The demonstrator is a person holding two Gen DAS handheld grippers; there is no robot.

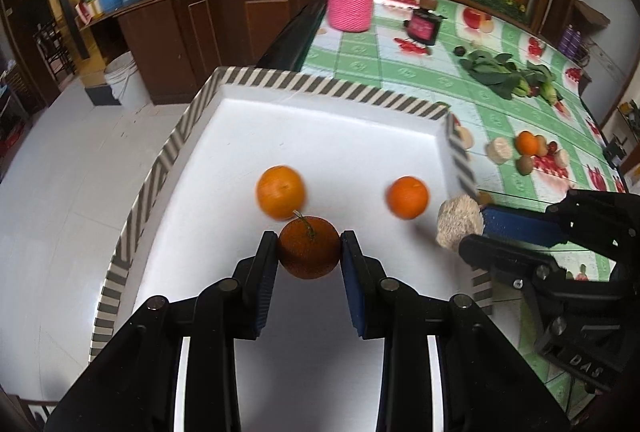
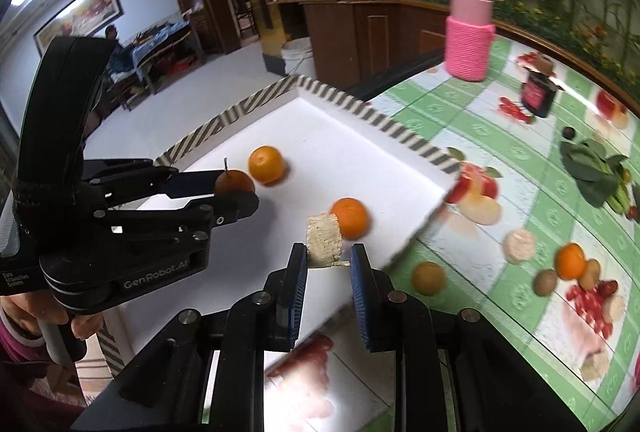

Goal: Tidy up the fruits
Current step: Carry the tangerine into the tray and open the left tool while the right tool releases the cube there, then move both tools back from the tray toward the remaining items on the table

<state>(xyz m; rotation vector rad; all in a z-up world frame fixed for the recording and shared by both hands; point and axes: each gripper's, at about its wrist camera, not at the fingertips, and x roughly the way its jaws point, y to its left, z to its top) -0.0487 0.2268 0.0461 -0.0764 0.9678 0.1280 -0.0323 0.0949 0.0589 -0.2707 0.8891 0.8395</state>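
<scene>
Left gripper [image 1: 309, 244]: jaws pinching a dark stemmed orange [image 1: 309, 247] across its widest part, just above the white tray [image 1: 320, 136]. Firm, round, likely slippery; a grip at the equator suits it.

Right gripper [image 2: 329, 259]: jaws pinching a beige spongy chunk [image 2: 323, 238] over the tray's near edge. Looks light and soft, so it may crush under pressure.

Count: two bright oranges [image 1: 281, 192] [image 1: 407, 197] lying in the tray, one held. On the surface [image 2: 460, 120] outside, one more orange [image 2: 570, 261] among mixed small fruits, number unclear.
</scene>
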